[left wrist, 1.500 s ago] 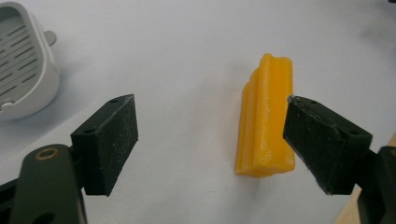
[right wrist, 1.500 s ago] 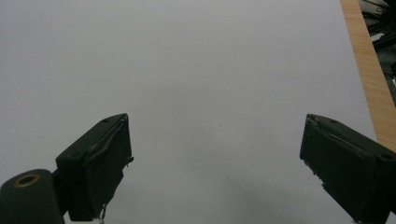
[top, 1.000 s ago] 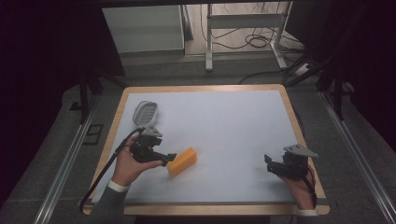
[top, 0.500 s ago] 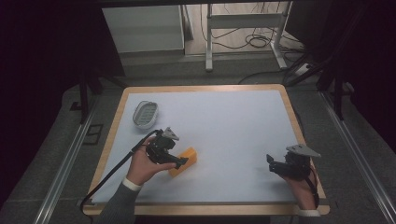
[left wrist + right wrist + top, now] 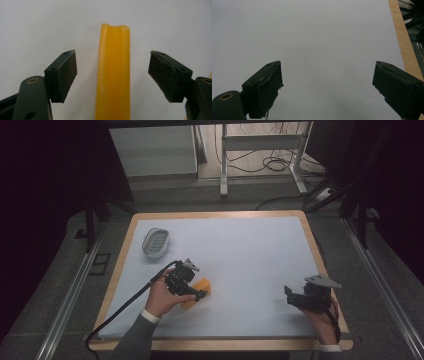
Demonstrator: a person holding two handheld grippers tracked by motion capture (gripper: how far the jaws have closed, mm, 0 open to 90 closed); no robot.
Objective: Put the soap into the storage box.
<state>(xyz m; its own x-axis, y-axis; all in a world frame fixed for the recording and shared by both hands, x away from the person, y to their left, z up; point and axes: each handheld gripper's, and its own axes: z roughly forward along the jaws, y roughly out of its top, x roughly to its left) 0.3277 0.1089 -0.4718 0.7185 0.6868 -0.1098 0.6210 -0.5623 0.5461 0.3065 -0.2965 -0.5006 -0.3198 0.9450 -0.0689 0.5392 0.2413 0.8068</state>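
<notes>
A yellow-orange block (image 5: 204,284) lies on the white table mat (image 5: 250,250), left of the middle. My left gripper (image 5: 196,293) hangs over it and points down. In the left gripper view the block (image 5: 113,82) runs lengthwise between the two black pads (image 5: 65,72). A gap shows on each side, so neither pad touches it. The jaws have just been closing a little and still stand open. My right gripper (image 5: 292,298) rests near the mat's front right, open, with bare mat between its jaws (image 5: 327,87).
A small grey oval dish (image 5: 155,241) sits at the mat's left side, behind my left hand. The wooden table rim (image 5: 220,214) frames the mat, and it shows at the right (image 5: 403,40) in the right gripper view. A black cable (image 5: 125,307) trails off the front left.
My left hand has moved right, away from the grey dish, and sunk over the yellow block, which now lies between its jaws. The right hand has kept still.
</notes>
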